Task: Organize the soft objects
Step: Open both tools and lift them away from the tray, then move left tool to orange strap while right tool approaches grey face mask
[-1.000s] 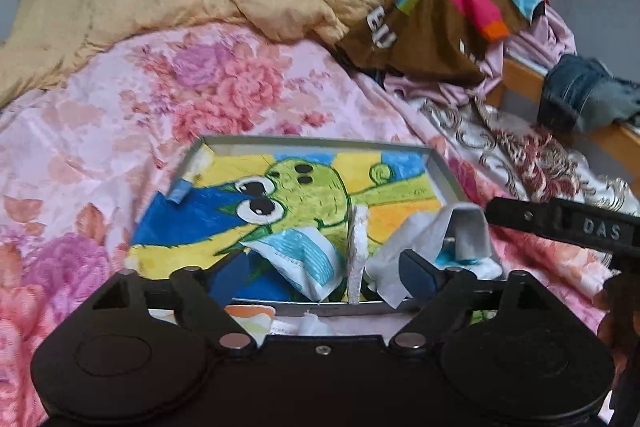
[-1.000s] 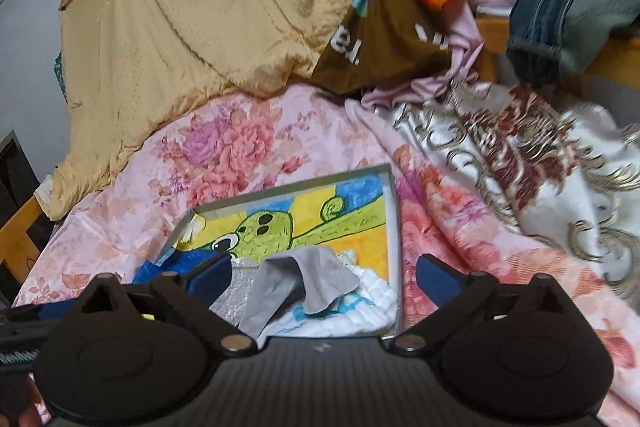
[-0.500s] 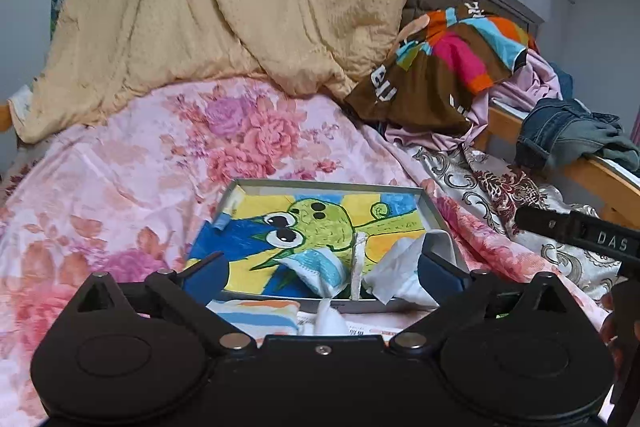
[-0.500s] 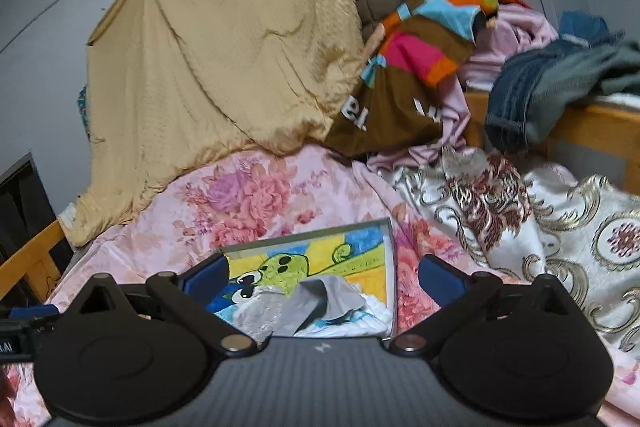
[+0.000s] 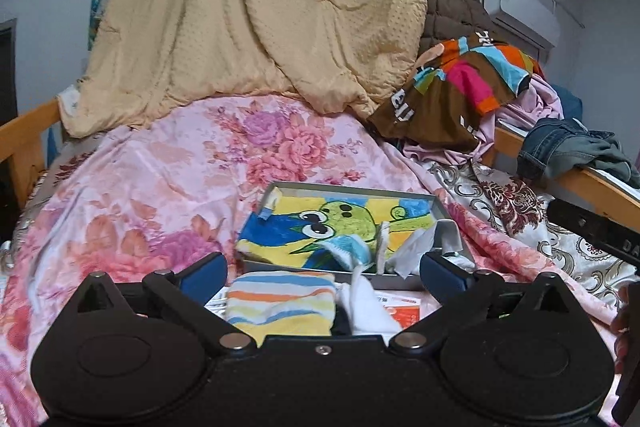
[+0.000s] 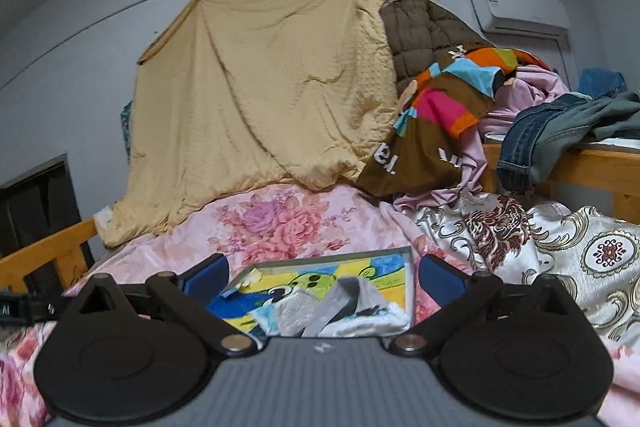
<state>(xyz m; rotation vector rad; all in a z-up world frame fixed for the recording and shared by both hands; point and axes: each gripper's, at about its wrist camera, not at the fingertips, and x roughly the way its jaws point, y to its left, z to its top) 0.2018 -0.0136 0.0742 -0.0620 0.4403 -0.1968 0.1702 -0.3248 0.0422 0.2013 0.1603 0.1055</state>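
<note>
Grey tray (image 5: 438, 205) with frog picture lay on pink floral bedspread (image 5: 168, 183). Left gripper (image 5: 322, 269) hovered at tray's near edge, jaws wide apart, nothing between them. Right gripper (image 6: 322, 277) also spread open and empty, near tray. Crumpled white and grey cloths (image 6: 344, 307) lay inside tray, near side. Striped folded cloth (image 5: 280, 301) lay just outside tray's near edge. Yellow blanket (image 6: 256, 95) hung behind tray.

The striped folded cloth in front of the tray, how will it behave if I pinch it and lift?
The striped cloth looks like soft knit, so it will probably sag and unfold when lifted by one edge. It seems light. Pushed, it would likely bunch up on the floral bedspread rather than slide.
</note>
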